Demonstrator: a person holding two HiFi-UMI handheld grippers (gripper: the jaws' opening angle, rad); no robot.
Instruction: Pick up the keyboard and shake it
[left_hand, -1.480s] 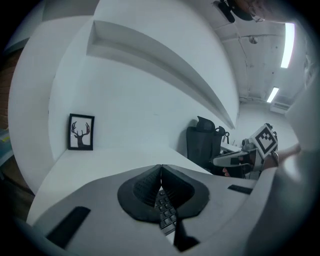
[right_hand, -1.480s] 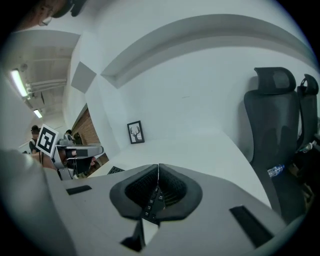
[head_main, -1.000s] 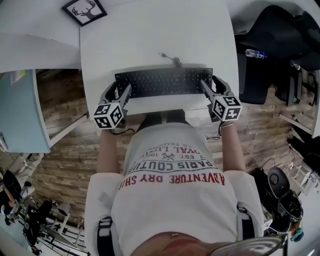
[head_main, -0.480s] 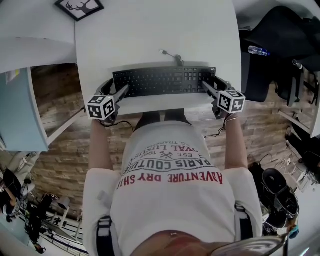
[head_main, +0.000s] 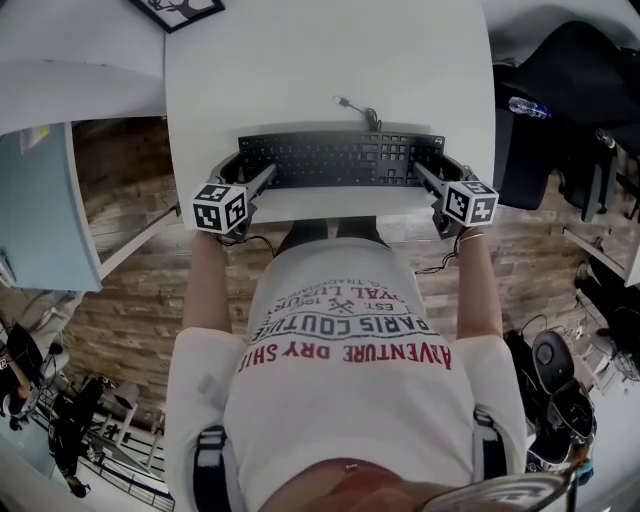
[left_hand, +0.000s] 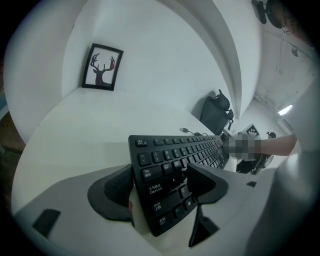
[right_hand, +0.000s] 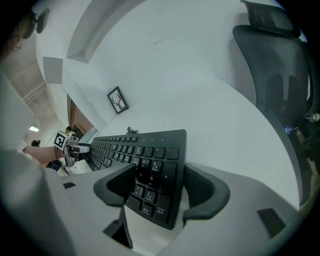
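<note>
A black keyboard (head_main: 340, 160) lies along the front of the white desk (head_main: 300, 70), its cable (head_main: 355, 108) trailing toward the back. My left gripper (head_main: 248, 172) straddles its left end, and in the left gripper view the keyboard (left_hand: 185, 155) sits between the spread jaws of that gripper (left_hand: 160, 185). My right gripper (head_main: 440, 172) straddles the right end. There the number-pad end of the keyboard (right_hand: 150, 150) is between the jaws of the right gripper (right_hand: 160, 185), with a gap beside the outer pad. Both grippers are open.
A framed deer picture (head_main: 180, 8) stands at the desk's back left corner. A black office chair (head_main: 570, 90) with a water bottle (head_main: 528, 108) is to the right. A light-blue panel (head_main: 40, 210) is on the left. The desk's front edge is just below the keyboard.
The keyboard, blurred a second ago, now lies still on the desk. Both grippers stay at its ends with their jaws spread wider.
</note>
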